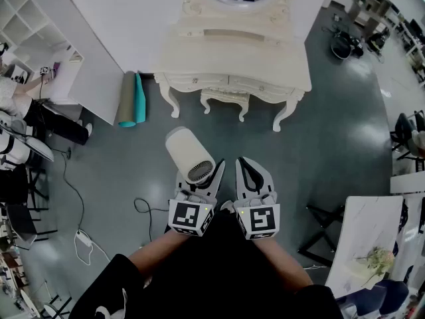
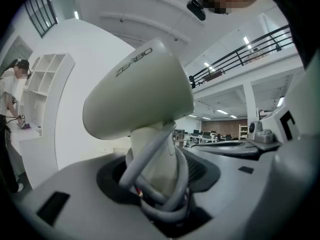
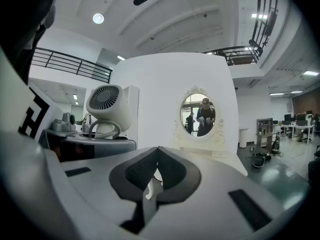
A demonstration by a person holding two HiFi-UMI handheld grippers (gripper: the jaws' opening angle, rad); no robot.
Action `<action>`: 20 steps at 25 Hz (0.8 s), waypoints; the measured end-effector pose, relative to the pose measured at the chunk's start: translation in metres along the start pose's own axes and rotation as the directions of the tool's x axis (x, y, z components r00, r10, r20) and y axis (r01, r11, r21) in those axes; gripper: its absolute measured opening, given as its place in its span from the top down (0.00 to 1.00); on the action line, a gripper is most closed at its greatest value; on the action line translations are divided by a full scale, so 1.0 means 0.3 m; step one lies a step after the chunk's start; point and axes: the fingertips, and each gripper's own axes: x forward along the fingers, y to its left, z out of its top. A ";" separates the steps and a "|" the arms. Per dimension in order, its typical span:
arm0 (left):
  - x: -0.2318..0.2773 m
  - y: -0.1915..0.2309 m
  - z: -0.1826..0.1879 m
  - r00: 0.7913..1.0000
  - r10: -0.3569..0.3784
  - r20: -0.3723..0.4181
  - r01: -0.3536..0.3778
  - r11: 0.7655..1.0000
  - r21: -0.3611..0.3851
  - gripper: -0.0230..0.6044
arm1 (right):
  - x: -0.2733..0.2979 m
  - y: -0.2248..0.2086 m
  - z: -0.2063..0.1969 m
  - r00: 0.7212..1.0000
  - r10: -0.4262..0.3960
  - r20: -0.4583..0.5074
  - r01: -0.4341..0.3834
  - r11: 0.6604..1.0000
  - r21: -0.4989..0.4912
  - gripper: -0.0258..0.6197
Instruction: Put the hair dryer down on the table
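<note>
Left tool (image 1: 198,181) pinches the white hair dryer (image 1: 188,153) by its handle, grey cord (image 2: 167,184) looped round it, barrel slanting toward 11 o'clock above the floor (image 1: 332,131). Right tool (image 1: 247,168), at 3 o'clock beside it, is pressed together, empty. At 12 o'clock stands the cream counter (image 1: 239,52), well apart.

Hair dryer (image 1: 187,150): smooth matt cream plastic housing; its cord (image 2: 182,176): smooth grey rubbery sheath. Right gripper (image 3: 157,151): matt grey plastic shell; pads (image 3: 177,176): darker matt material. Floor (image 1: 345,138): glossy, reflecting lights; dressing table (image 1: 239,52): cream painted, carved relief.
</note>
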 end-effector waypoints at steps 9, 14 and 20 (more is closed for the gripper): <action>0.018 -0.053 -0.004 1.000 -0.024 0.008 0.024 1.000 0.011 0.59 | -0.025 -0.062 -0.017 1.000 -0.002 0.026 0.002 1.000 0.015 0.93; 0.018 -0.059 -0.006 1.000 -0.022 0.011 0.022 1.000 0.010 0.59 | -0.033 -0.067 -0.011 0.999 0.005 0.036 -0.005 1.000 0.010 0.93; 0.016 -0.056 -0.007 1.000 -0.022 0.009 0.022 1.000 0.011 0.59 | -0.035 -0.066 -0.025 1.000 0.001 0.026 -0.002 1.000 0.018 0.93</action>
